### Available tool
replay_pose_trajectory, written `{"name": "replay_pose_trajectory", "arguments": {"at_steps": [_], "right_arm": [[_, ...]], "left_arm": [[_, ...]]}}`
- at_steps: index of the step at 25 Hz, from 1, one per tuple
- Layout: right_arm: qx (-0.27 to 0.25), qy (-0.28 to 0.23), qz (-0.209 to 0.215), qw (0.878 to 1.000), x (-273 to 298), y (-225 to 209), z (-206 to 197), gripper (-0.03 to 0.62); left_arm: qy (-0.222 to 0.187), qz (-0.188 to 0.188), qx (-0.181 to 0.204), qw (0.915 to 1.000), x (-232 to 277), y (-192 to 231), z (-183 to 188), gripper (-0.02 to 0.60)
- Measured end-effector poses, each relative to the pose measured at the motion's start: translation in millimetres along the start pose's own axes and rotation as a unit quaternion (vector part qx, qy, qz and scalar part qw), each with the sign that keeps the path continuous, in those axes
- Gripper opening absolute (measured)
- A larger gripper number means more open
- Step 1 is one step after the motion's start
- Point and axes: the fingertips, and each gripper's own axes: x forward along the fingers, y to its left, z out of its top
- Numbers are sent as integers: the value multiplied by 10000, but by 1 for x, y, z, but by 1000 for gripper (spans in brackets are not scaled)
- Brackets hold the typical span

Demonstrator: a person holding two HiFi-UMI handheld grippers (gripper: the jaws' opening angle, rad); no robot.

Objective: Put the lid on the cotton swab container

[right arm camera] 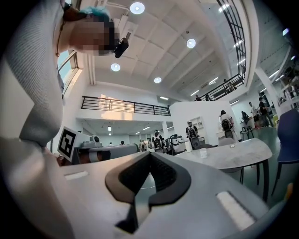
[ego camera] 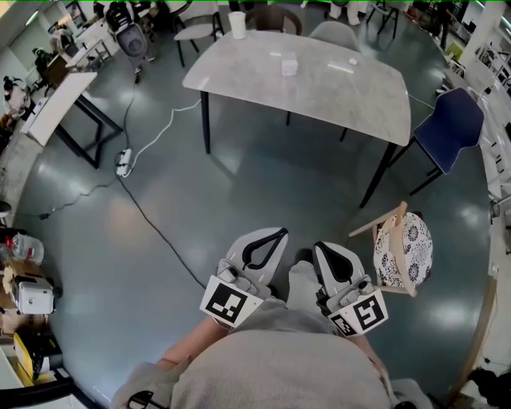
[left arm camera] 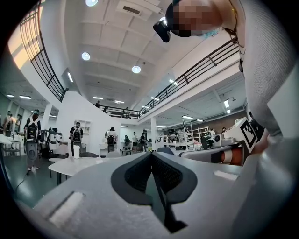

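Observation:
Far ahead stands a grey marble-top table (ego camera: 319, 92). A small whitish box, probably the cotton swab container (ego camera: 289, 64), sits near its middle, and a small white piece (ego camera: 352, 61) lies to its right; whether that is the lid is too small to tell. Both grippers are held close to my body, well short of the table. My left gripper (ego camera: 273, 234) is shut with nothing in it, its jaws (left arm camera: 152, 155) meeting. My right gripper (ego camera: 322, 248) is likewise shut and empty, and past its tips (right arm camera: 150, 154) the box (right arm camera: 202, 153) shows on the distant table.
A white cup (ego camera: 237, 24) stands at the table's far edge. A blue chair (ego camera: 451, 128) is at the table's right and a wooden chair with a patterned cushion (ego camera: 403, 249) is close on my right. A power strip with cables (ego camera: 124, 162) lies on the floor to the left. People stand in the background.

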Motion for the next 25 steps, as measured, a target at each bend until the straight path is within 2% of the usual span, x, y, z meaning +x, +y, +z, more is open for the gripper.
{"name": "replay_pose_trajectory", "arguments": {"at_steps": [7,13,25], "right_arm": [[-74,-2,-53,10000,11,-25,5,0],[107,97,123,9998,55,-59,8,0],[-43,96,445,9990,171,-209,51,0]], "left_arm": [[31,-17,66,10000,20,12,-5,-8],[129,187,66,9997,59,52,-15,-8],[167,897,258,9955,204,165,-15,-8]]}}
